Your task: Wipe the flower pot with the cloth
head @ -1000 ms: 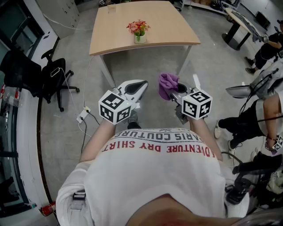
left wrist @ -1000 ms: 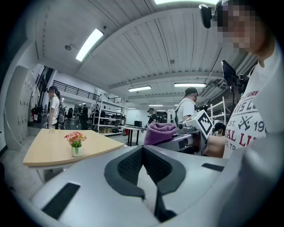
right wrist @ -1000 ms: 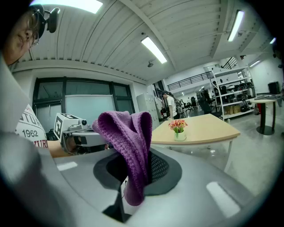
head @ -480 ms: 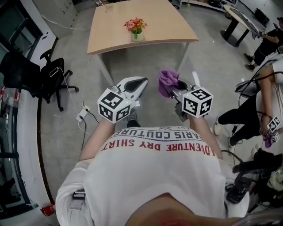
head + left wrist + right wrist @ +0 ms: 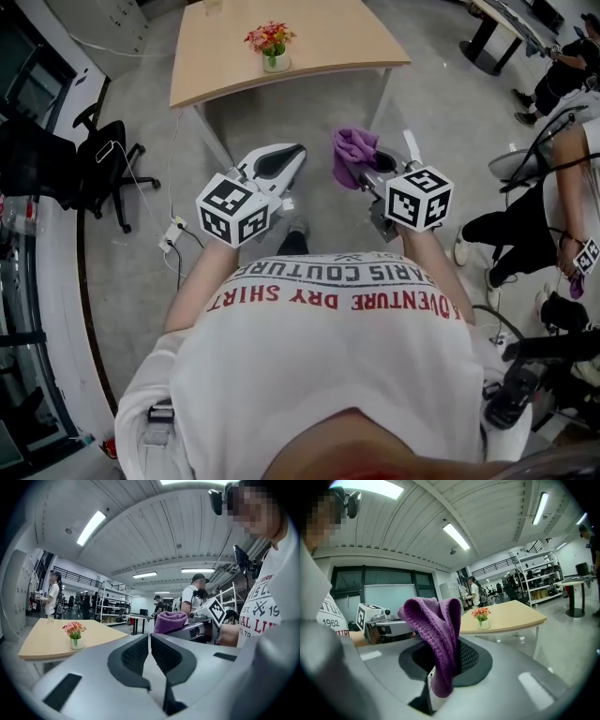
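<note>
A small white flower pot (image 5: 276, 62) with red and orange flowers stands on the wooden table (image 5: 319, 37), far ahead of both grippers. It also shows as the pot (image 5: 76, 642) in the left gripper view and the pot (image 5: 483, 624) in the right gripper view. My right gripper (image 5: 361, 170) is shut on a folded purple cloth (image 5: 352, 153), which sticks up and hangs down between the jaws as the cloth (image 5: 438, 639). My left gripper (image 5: 281, 159) is shut with nothing in it, its pads (image 5: 140, 654) meeting. Both are held at waist height, pointing toward the table.
A black office chair (image 5: 98, 159) stands at the left, with a power strip and cables (image 5: 172, 242) on the grey floor. People stand at the right (image 5: 553, 202). Another table (image 5: 492, 23) and shelving lie beyond.
The table and pot have shifted up and left in the head view as the person comes closer. The grippers keep their pose and the cloth stays gripped.
</note>
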